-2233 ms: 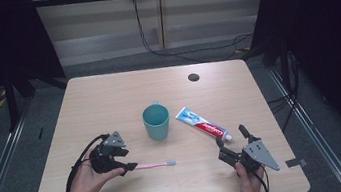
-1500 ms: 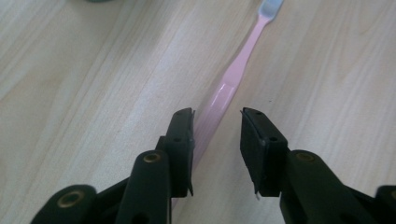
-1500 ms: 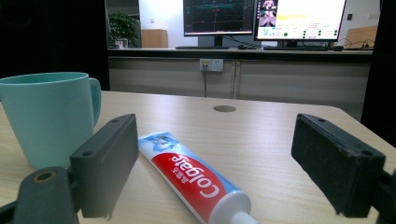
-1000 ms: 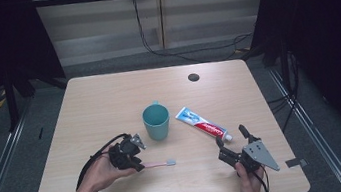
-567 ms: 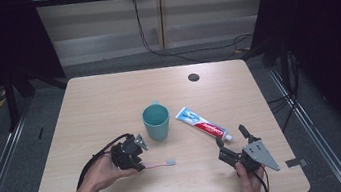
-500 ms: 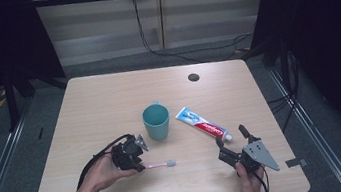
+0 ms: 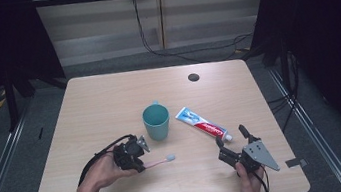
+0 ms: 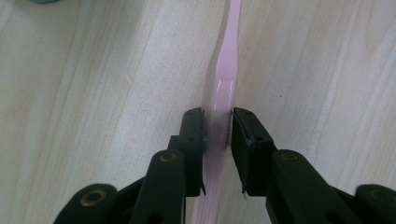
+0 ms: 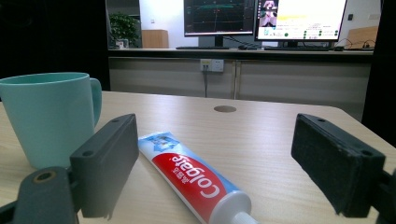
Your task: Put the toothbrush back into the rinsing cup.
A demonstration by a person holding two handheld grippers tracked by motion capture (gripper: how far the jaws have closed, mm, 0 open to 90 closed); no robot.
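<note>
A pink toothbrush (image 7: 160, 161) lies near the table's front, its white head (image 7: 170, 157) pointing right. My left gripper (image 7: 137, 162) is shut on its handle (image 8: 223, 95), both black pads pressed against the pink plastic just above the wood. A teal mug (image 7: 156, 121) stands upright behind the brush, handle to the rear. To the mug's right a toothpaste tube (image 7: 203, 124) lies flat, cap toward me. My right gripper (image 7: 231, 135) stands open just in front of that cap, its jaws wide on either side of the tube (image 9: 194, 176), touching nothing.
The light wooden table (image 7: 108, 99) has a round dark cable hole (image 7: 193, 77) at the back right. Black frame posts and cables stand beyond the far edge. Monitors (image 9: 264, 16) glow in the room behind.
My left gripper slid right from the front left, up to the mug, and shut on the toothbrush handle. The brush head has shifted slightly. The right gripper has stayed put.
</note>
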